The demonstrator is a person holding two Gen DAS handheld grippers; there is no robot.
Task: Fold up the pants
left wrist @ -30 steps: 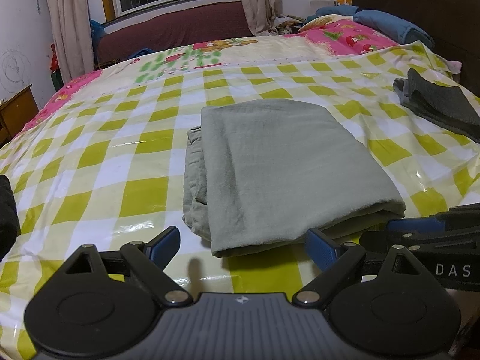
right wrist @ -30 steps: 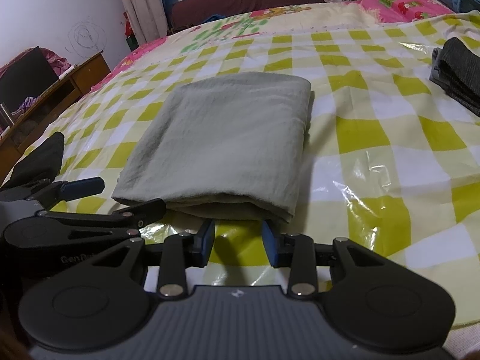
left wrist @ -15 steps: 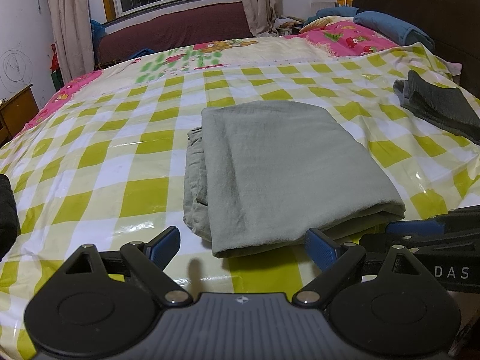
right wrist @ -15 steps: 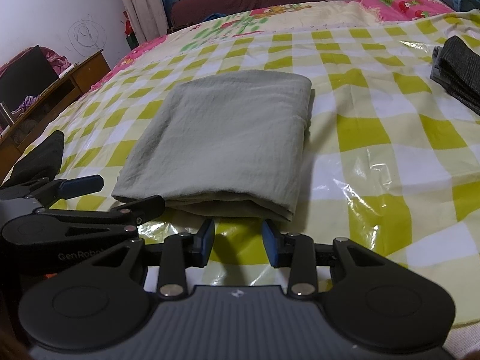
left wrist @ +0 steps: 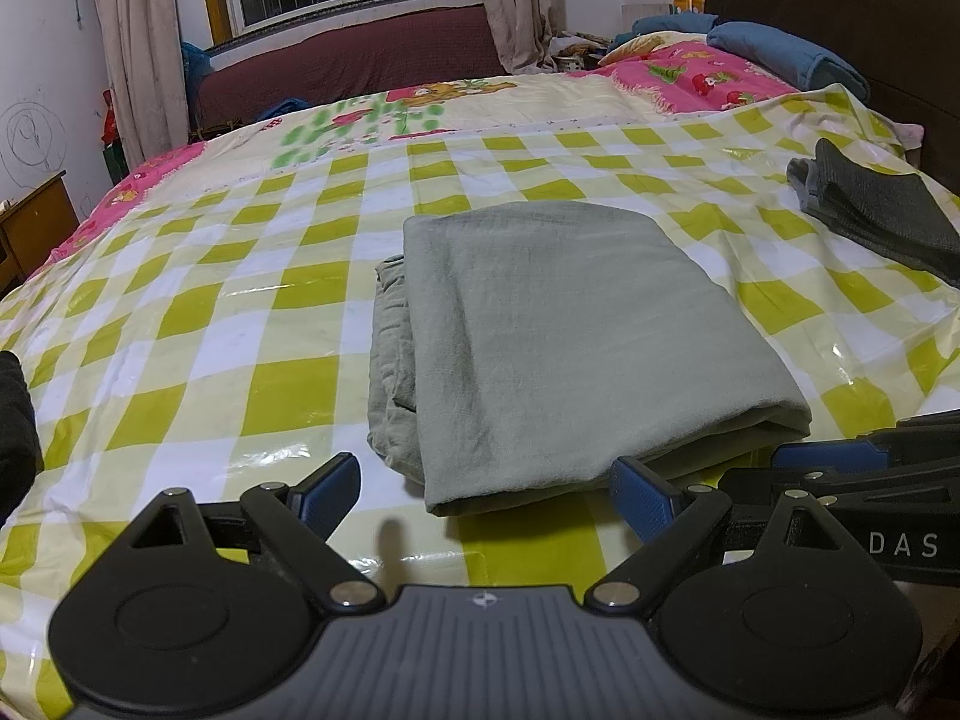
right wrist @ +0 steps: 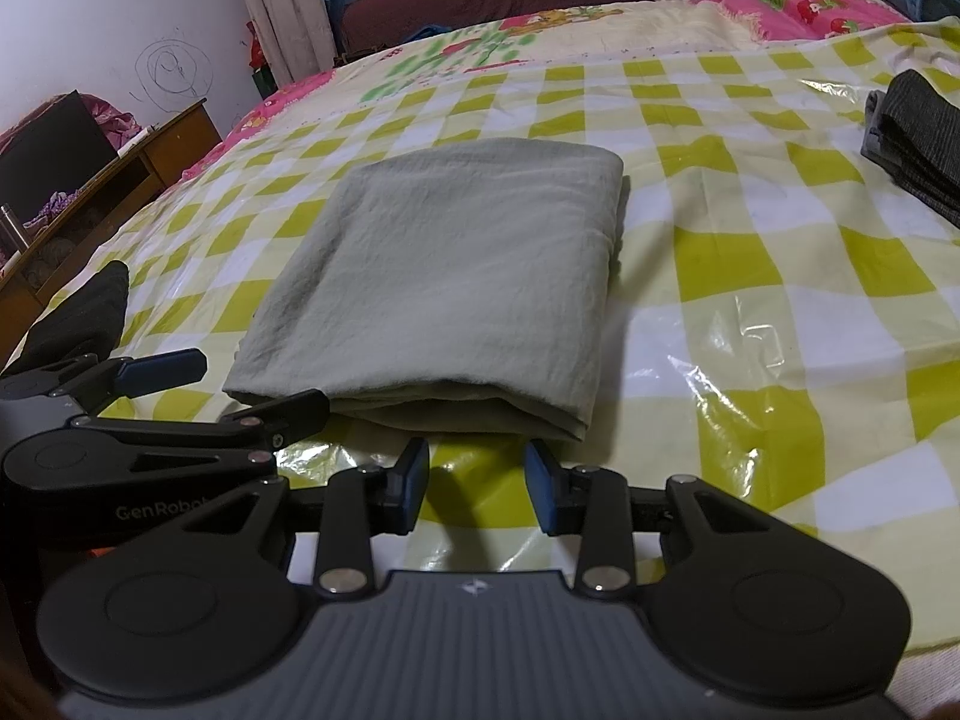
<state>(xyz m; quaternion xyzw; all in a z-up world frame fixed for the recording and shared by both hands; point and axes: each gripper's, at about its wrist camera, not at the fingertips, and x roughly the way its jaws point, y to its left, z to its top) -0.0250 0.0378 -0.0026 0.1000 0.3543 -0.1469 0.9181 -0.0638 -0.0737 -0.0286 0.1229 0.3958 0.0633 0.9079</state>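
pants (left wrist: 558,336): folded into a neat block on the bed, just ahead of both claws
left claw (left wrist: 486,492): wide, empty
right claw (right wrist: 477,480): narrow gap, empty
left to do: seemingly nothing

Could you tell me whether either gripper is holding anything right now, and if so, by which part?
Nothing is held: the left gripper and right gripper are open, short of the folded pants.

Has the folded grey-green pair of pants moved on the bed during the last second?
No. The folded grey-green pants lie on the same yellow-and-white checked plastic sheet squares as before, their near edge just ahead of both open grippers.
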